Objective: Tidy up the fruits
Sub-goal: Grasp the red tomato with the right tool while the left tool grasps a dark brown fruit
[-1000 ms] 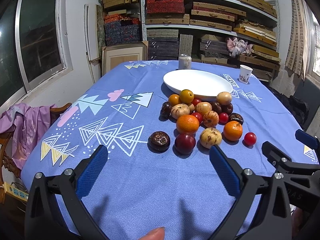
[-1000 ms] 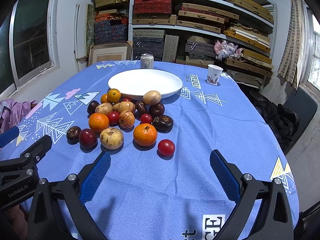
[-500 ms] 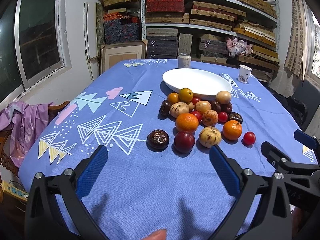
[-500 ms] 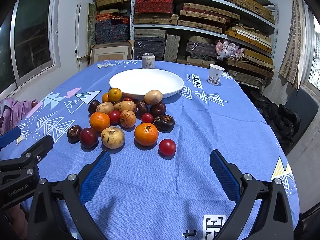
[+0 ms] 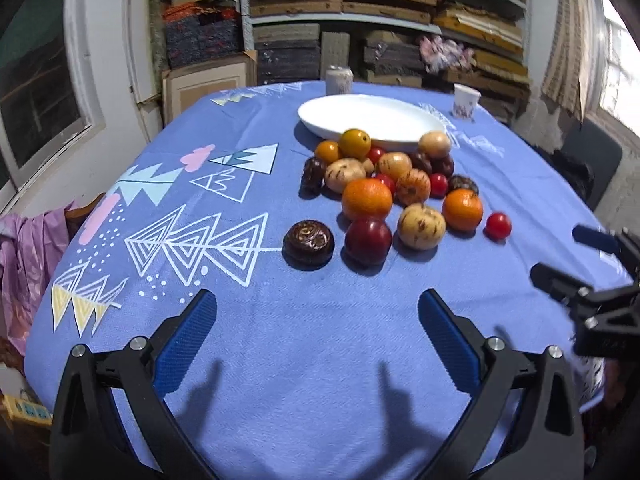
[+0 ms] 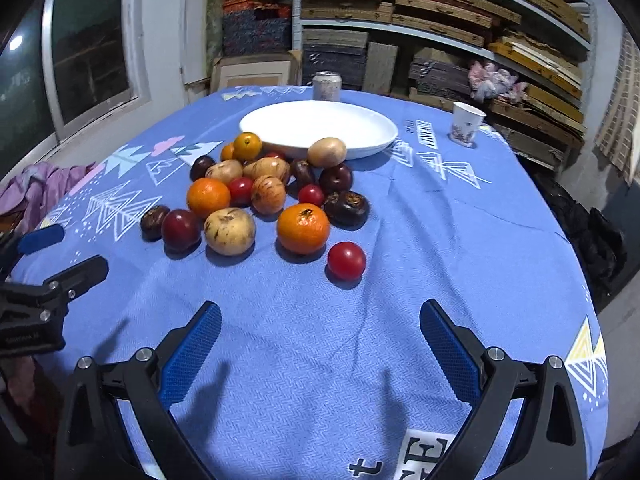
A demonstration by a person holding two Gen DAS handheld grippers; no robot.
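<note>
A round table under a blue cloth (image 6: 460, 240) carries everything; white block lettering is printed on the cloth's near edge in the right wrist view, cut off and not readable. The white plate (image 6: 320, 124) is the landmark and holds nothing. The heap of fruit (image 6: 264, 192) lies just in front of the plate, its rearmost pieces touching the rim. A drink can (image 6: 327, 85) stands behind the plate and a paper cup (image 6: 466, 124) to its right; their markings are too small to read. The left gripper (image 5: 318, 334) and the right gripper (image 6: 320, 338) hover over bare cloth well in front of the plate, each spread wide with nothing between its blue pads.
</note>
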